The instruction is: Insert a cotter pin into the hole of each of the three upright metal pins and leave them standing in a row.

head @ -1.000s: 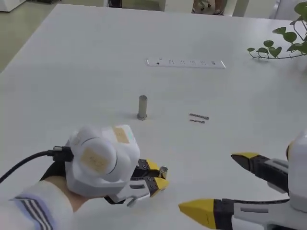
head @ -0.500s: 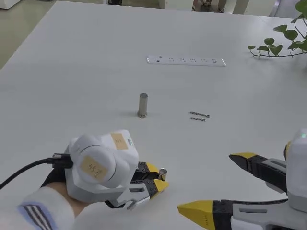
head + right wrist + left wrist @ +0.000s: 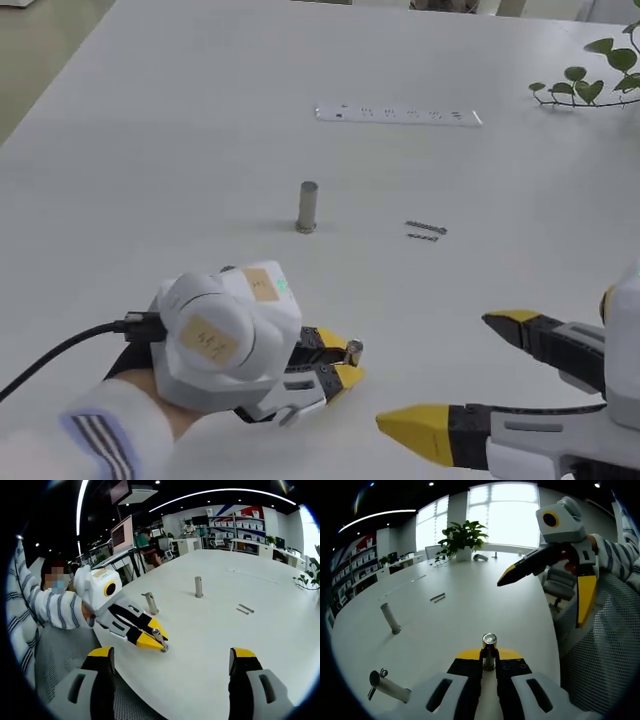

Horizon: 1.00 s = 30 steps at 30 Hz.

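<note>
Left tongs [image 3: 345, 362]: pressed together on the held pin [image 3: 352, 349], pinching it low on the shaft, with the top clear of the yellow tips. The pin is roughly upright, near the front edge of the surface [image 3: 200, 150]. No cotter pin is seen through it.

Right tongs [image 3: 460, 375]: spread wide with nothing between them, near the held pin on its right and pointing toward it.

Outward: the second pin [image 3: 307, 206] stands upright alone mid-surface, bare. The loose cotter pins [image 3: 425, 231], two of them, lie side by side to its right, well apart from both tongs. Beyond them are a power strip [image 3: 398, 115] and a plant [image 3: 590, 85] at the far right.

Progress, as a judgement: about one third. The third pin [image 3: 150, 602] stands just behind the left tongs and carries a small crosspiece [image 3: 382, 672] at its top, probably a fitted cotter pin, though it is too small to confirm. That leaves two pins to fit, which matches the two loose cotter pins. The row is not yet formed, because the second pin stands well apart from the other two.

View differences: in the head view the body of the left tongs sits in front of the third pin, while both gripper views show it. The right gripper view shows the held pin's foot at or just above the surface, but contact cannot be told. The left gripper view shows the pin's top end-on between the tips.
</note>
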Tool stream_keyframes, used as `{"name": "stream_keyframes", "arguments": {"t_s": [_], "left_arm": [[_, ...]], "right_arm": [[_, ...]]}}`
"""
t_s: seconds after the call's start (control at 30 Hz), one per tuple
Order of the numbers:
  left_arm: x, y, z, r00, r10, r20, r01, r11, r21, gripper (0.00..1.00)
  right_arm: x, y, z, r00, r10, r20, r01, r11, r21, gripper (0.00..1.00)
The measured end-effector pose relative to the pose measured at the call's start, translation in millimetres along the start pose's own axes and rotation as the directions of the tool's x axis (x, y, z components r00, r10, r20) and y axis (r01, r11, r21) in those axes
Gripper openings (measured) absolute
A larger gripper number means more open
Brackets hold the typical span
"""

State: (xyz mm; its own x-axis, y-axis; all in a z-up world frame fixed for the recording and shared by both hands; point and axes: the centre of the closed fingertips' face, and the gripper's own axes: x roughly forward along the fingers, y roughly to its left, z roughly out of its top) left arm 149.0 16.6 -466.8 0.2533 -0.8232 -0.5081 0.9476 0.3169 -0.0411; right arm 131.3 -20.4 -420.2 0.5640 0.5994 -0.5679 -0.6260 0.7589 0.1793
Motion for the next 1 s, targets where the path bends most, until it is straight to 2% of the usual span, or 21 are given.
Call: {"name": "stream_keyframes", "arguments": {"t_s": [0.07,0.17,0.23,0.3,0.33,0.37,0.4,0.47,0.57,0.73,0.83,0.9,0.93,1.0], "left_arm": [[-1.0,2.4,1.5,0.9998,0.016,0.011,-0.016,1.0,-0.007,0.12],[-7.2,1.8,8.1,0.9995,0.007,0.031,-0.007,1.0,-0.012,0.33],[-15.5,-0.1,13.8,0.9988,-0.014,0.048,0.014,1.0,-0.019,0.36],[-22.3,1.3,17.0,0.9981,-0.011,0.061,0.013,1.0,-0.026,0.4],[-25.6,2.3,17.6,0.9981,-0.008,0.062,0.01,1.0,-0.03,0.43],[-30.8,3.0,17.2,0.9983,-0.009,0.058,0.012,0.999,-0.052,0.49],[-36.1,3.5,18.2,0.9975,-0.009,0.07,0.015,0.997,-0.08,0.53],[-46.4,2.4,20.9,0.9962,-0.013,0.086,0.021,0.996,-0.092,0.6],[-59.8,-0.4,22.8,0.9949,-0.016,0.1,0.026,0.995,-0.097,0.66],[-77.9,-4.6,16.3,0.9961,-0.021,0.086,0.03,0.994,-0.107,0.78],[-87.0,-7.4,11.3,0.9975,-0.02,0.068,0.028,0.992,-0.121,0.81],[-90.6,-9.6,6.9,0.9981,-0.016,0.059,0.026,0.986,-0.164,0.84],[-91.0,-12.2,6.1,0.9977,-0.018,0.065,0.031,0.979,-0.203,0.87],[-90.9,-15.5,7.4,0.9961,-0.024,0.085,0.042,0.974,-0.221,0.93]], "right_arm": [[0.3,0.0,-1.4,1.0,0.004,-0.005,-0.004,1.0,0.003,0.93],[0.2,-1.1,-1.4,1.0,0.002,-0.004,-0.002,1.0,0.007,0.94],[-0.2,-2.0,-0.4,1.0,0.002,0.0,-0.002,1.0,0.008,0.93],[-0.2,-2.9,0.5,1.0,0.001,0.007,-0.001,1.0,0.012,0.94],[-0.5,-3.9,0.4,1.0,0.001,0.008,-0.001,1.0,0.016,0.94],[-0.9,-4.6,0.2,0.9999,0.001,0.012,-0.001,1.0,0.021,0.94],[-0.9,-4.8,-0.2,0.9999,0.002,0.014,-0.002,1.0,0.025,0.94],[-0.9,-4.8,-0.7,0.9999,0.003,0.015,-0.003,1.0,0.028,0.94],[-0.4,-5.6,-1.2,0.9998,0.004,0.018,-0.005,0.999,0.036,0.94],[1.2,-7.4,1.0,0.9998,0.007,0.018,-0.008,0.999,0.034,0.94],[2.0,-9.4,3.8,0.9998,0.007,0.018,-0.008,1.0,0.027,0.94],[2.4,-11.7,6.6,0.9998,0.006,0.021,-0.006,1.0,0.024,0.94],[3.5,-13.4,8.4,0.9997,0.007,0.025,-0.007,1.0,0.022,0.94],[7.3,-18.2,9.9,0.9997,0.008,0.024,-0.008,1.0,0.019,0.94]]}}
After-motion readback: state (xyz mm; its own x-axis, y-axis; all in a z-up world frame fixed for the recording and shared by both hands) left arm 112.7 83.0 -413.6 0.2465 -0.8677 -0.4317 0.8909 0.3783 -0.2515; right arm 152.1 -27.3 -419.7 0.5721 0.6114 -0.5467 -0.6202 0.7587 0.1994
